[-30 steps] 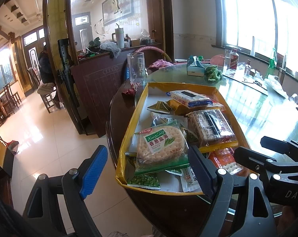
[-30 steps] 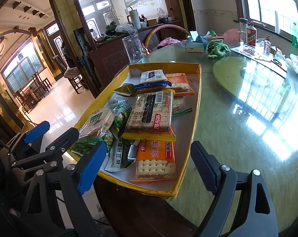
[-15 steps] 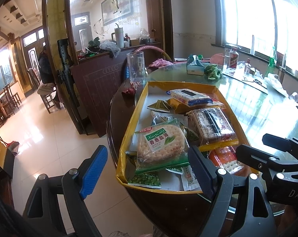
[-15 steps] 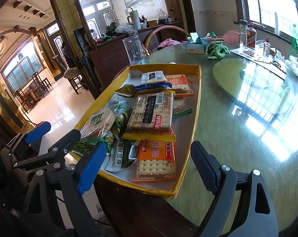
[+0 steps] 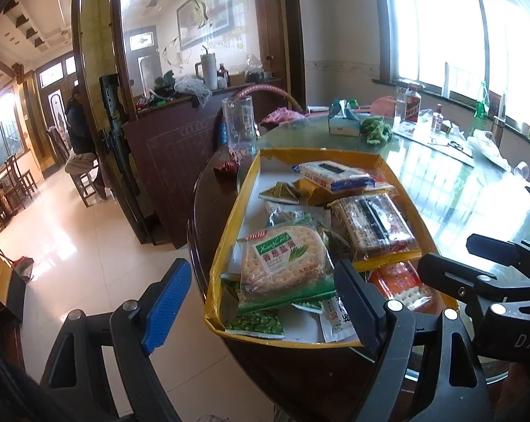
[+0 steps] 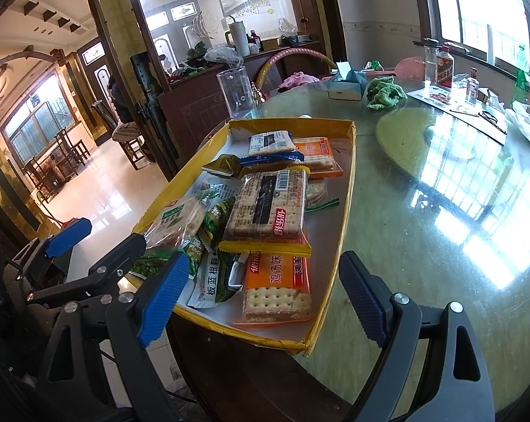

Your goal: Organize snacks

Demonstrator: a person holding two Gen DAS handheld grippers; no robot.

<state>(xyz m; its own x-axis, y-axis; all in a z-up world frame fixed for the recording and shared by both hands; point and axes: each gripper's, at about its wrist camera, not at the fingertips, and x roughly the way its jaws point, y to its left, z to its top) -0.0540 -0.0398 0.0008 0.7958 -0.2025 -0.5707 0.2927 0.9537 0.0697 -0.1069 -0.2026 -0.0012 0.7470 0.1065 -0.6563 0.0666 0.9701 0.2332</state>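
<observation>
yellow tray (image 6: 349,179), overlapping snack packs (image 6: 268,207) partly hidden, both tongs agape

The left gripper (image 5: 261,302) hung wide open and empty just short of the near end of a yellow-rimmed tray (image 5: 230,225) on the table (image 5: 476,193). A round cracker pack (image 5: 282,260) lay nearest in the tray, a brown cracker pack (image 5: 374,225) to its right, a blue-and-white pack (image 5: 335,174) farther back. The right gripper (image 5: 490,263) reached in from the right, its tips over the table edge.
</observation>
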